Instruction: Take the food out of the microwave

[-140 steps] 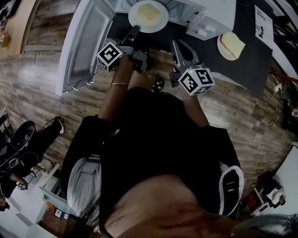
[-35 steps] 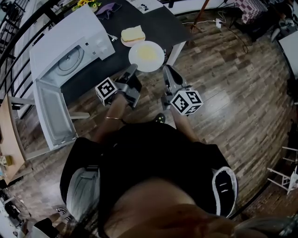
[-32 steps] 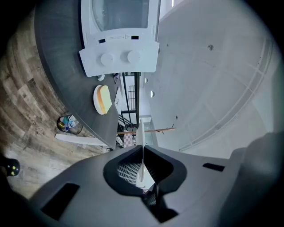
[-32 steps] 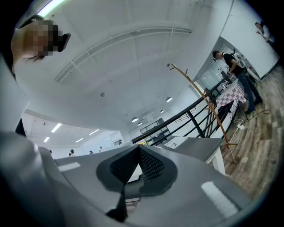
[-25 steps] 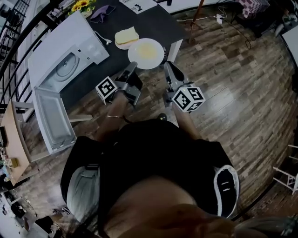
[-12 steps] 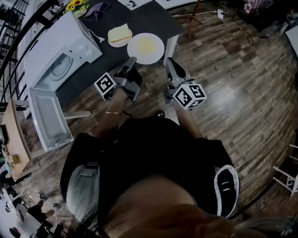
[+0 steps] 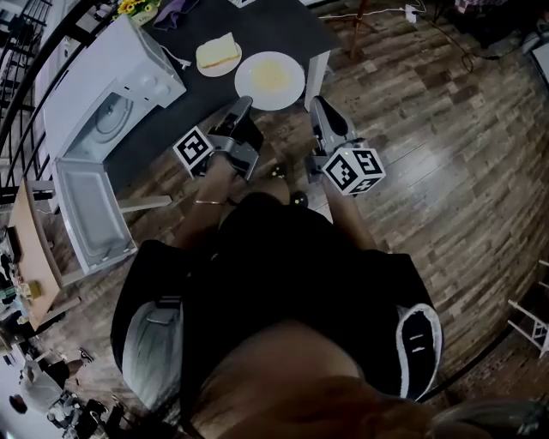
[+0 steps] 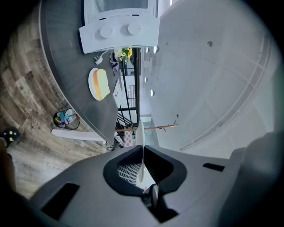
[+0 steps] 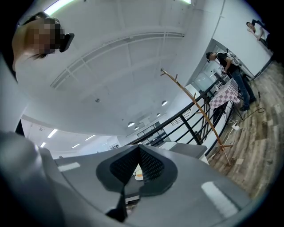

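Carrying the white plate [image 7: 269, 80] with its flat yellow food [image 7: 271, 75], the left gripper [image 7: 243, 105] is clenched on the near rim, and its own view shows the plate edge-on, pinched between the jaws. The right gripper [image 7: 319, 105] hangs just to the plate's other side with its jaws pressed together and nothing visibly caught in them. A few seconds back this plate sat inside the microwave [image 7: 103, 86]; now the oven stands well off to the left gripper's left, door [image 7: 86, 214] hanging open and cavity bare, so the removal itself looks done. Over the last second the plate has drifted a little across the near corner of the dark table [image 7: 283, 26], ending close beside the small plate of bread [image 7: 216, 53] ahead of the left gripper. What probably remains is setting it down and letting go
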Motion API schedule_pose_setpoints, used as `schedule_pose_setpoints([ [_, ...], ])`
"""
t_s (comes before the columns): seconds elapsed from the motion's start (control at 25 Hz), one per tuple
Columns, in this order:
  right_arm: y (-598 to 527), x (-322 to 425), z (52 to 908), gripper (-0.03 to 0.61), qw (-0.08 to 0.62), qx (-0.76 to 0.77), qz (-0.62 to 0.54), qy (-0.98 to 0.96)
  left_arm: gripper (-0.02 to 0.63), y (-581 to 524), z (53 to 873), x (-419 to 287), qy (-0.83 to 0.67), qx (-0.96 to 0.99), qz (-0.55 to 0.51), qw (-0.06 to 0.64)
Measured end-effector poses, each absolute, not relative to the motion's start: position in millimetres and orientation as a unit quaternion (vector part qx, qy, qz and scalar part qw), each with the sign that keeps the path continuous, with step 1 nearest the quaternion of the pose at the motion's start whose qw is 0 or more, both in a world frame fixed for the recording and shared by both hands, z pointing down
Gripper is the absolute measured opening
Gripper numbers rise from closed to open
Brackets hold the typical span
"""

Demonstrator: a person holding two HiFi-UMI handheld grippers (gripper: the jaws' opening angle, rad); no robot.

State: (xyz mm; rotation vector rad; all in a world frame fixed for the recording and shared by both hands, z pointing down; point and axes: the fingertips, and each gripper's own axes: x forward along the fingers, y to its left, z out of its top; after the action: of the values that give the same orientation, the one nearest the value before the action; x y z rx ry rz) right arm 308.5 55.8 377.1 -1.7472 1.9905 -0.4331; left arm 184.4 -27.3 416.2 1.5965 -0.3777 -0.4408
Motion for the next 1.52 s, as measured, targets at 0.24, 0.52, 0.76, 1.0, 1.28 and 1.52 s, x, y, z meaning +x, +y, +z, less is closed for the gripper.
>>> schedule_pose_setpoints([
  [0.24, 57, 322, 384, 0.0, 0.223, -0.644, -0.161, 0.714, 0.017, -33, 418, 201, -0.154, 0.71, -0.19, 0.66],
  [0.52, 41, 342, 379, 0.0, 0.213, -0.648, -0.155, 0.715, 0.017, -45, 418, 221, -0.148, 0.707, -0.189, 0.665],
  [0.76, 23, 353, 382, 0.0, 0.212, -0.644, -0.154, 0.719, 0.017, -60, 421, 230, -0.148, 0.71, -0.191, 0.662],
  [1.0, 4, 371, 383, 0.0, 0.199, -0.645, -0.151, 0.722, 0.017, -78, 428, 245, -0.151, 0.704, -0.196, 0.666],
  [1.28, -23, 389, 385, 0.0, 0.19, -0.637, -0.157, 0.73, 0.017, -100, 428, 271, -0.152, 0.703, -0.196, 0.666],
  [1.52, -43, 406, 385, 0.0, 0.184, -0.634, -0.159, 0.734, 0.017, -118, 428, 285, -0.154, 0.697, -0.206, 0.669],
])
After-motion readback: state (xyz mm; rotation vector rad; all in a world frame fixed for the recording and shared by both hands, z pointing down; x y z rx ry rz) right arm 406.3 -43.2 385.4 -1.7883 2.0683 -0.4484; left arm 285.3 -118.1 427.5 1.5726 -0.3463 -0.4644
